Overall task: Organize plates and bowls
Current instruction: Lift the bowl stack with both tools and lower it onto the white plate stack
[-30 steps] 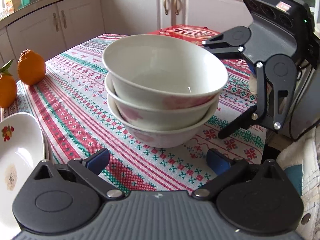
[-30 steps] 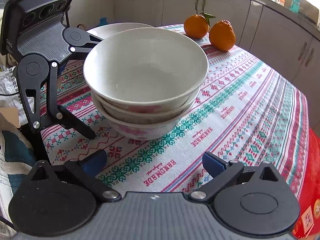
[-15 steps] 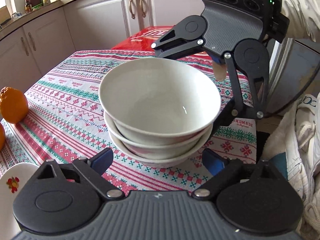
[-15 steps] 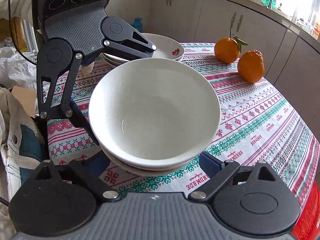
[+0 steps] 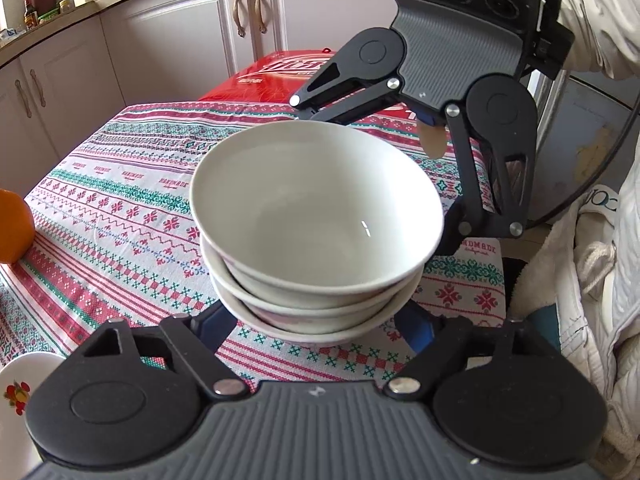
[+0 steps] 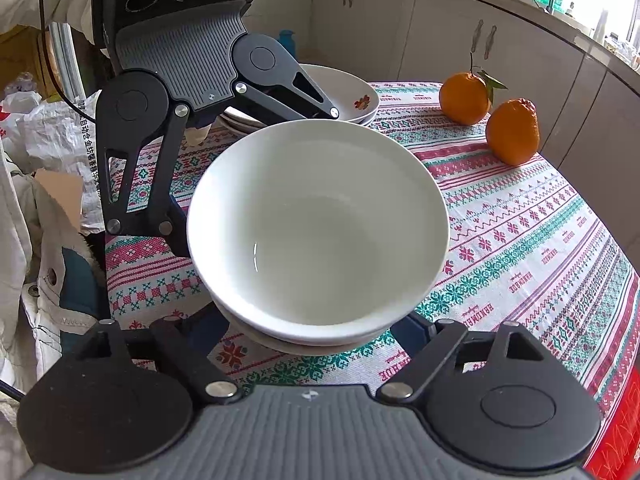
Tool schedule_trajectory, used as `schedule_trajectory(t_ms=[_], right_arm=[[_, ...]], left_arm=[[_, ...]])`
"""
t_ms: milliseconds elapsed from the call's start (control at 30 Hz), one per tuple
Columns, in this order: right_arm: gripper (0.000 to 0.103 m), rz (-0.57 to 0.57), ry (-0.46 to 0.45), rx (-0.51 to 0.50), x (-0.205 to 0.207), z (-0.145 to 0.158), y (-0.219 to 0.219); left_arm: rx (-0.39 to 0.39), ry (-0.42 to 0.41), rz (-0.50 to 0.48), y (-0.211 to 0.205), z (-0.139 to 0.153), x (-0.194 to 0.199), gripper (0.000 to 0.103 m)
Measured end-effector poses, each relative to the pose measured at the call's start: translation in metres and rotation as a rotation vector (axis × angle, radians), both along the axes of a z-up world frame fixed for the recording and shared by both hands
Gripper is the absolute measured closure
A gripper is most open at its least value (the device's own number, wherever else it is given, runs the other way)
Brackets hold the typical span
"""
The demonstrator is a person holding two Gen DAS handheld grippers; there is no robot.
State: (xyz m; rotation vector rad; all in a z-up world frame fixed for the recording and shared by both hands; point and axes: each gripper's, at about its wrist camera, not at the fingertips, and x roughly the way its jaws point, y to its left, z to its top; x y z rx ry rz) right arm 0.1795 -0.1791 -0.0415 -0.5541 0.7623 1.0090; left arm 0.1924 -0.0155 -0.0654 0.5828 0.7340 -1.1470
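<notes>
Tablecloth (image 5: 120, 216), woven in red, green and white bands, covers the table; white cabinets (image 5: 168, 40) with metal handles run along the far wall under a cluttered counter. A red box (image 5: 276, 72) sits at the far edge of the table in the left wrist view. Two oranges (image 6: 488, 116) stand on the cloth at far right in the right wrist view, and a stack of plates (image 6: 356, 100) with a fruit motif lies beyond the bowls, partly hidden. Three nested white bowls (image 5: 316, 216) stand at mid-table. Left gripper (image 5: 316, 324) straddles the stack from one side, its blue pads at the lowest bowl's sides; jaws are closing, and contact with the bowl cannot be confirmed, as the stack hides the pad faces. Right gripper (image 6: 316, 332) straddles the stack from the opposite side, likewise closing, with pads low beside the bottom bowl; contact again cannot be confirmed. A white sleeve (image 5: 596, 20) shows behind the right gripper.
</notes>
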Motion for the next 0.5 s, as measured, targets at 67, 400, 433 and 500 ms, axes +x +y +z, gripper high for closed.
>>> schedule_trajectory(t_ms=[67,400,433,500], right_arm=[[0.013,-0.004,0.004,0.002,0.0,0.0,0.0],[0.013,0.002,-0.017,-0.006,0.0,0.019,0.008],[0.013,0.008,-0.026,-0.009,0.0,0.023,0.011],[0.013,0.021,-0.04,-0.012,0.001,0.031,0.017]], left_arm=[[-0.001,-0.003,-0.002,-0.001,0.0,0.0,0.018],[-0.026,-0.043,0.013,0.011,0.019,-0.006,0.018],[-0.031,-0.049,0.018,0.014,0.022,-0.006,0.018],[-0.039,-0.064,0.033,0.022,0.029,-0.007,0.018]])
